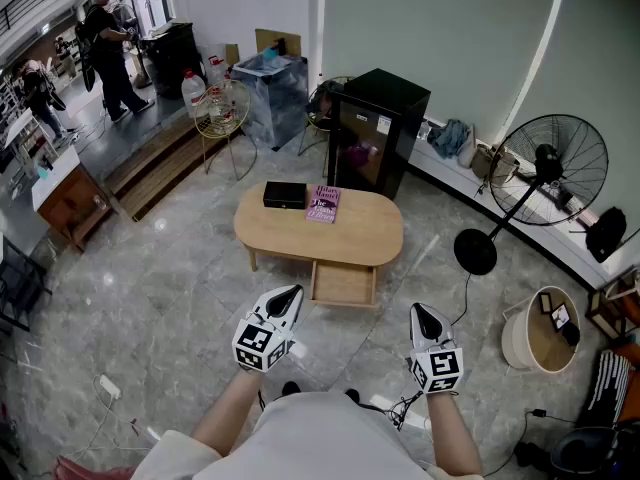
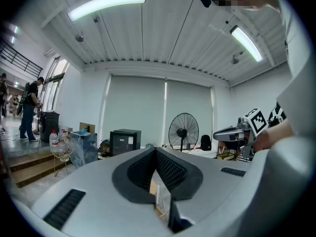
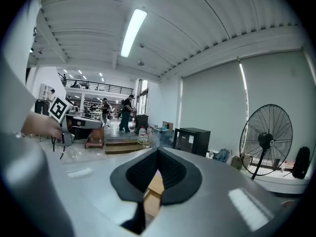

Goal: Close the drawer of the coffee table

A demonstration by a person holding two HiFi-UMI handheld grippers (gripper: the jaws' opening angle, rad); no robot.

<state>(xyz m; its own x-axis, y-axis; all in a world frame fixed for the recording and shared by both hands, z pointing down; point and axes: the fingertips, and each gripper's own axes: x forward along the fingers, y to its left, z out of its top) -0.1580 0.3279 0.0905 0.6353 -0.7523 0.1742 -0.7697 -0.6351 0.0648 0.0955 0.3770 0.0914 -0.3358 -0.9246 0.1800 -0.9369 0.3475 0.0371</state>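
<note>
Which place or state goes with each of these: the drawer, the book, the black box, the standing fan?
1. drawer
2. book
3. black box
4. standing fan

A. on the floor, to the right of the coffee table in the head view
B. pulled out, open
C. on the tabletop, left of the other item
D. purple, mid-tabletop

Pairs: 1-B, 2-D, 3-C, 4-A

Light: bright, even, from ceiling tubes (image 2: 106,3).
Glare: soft sheen on the marble floor (image 1: 150,288).
Shadows: faint, under the worktop (image 1: 350,233).
Distortion: strong fisheye, black corners in both gripper views.
Focus: nearest surfaces soft, far room sharp.
</note>
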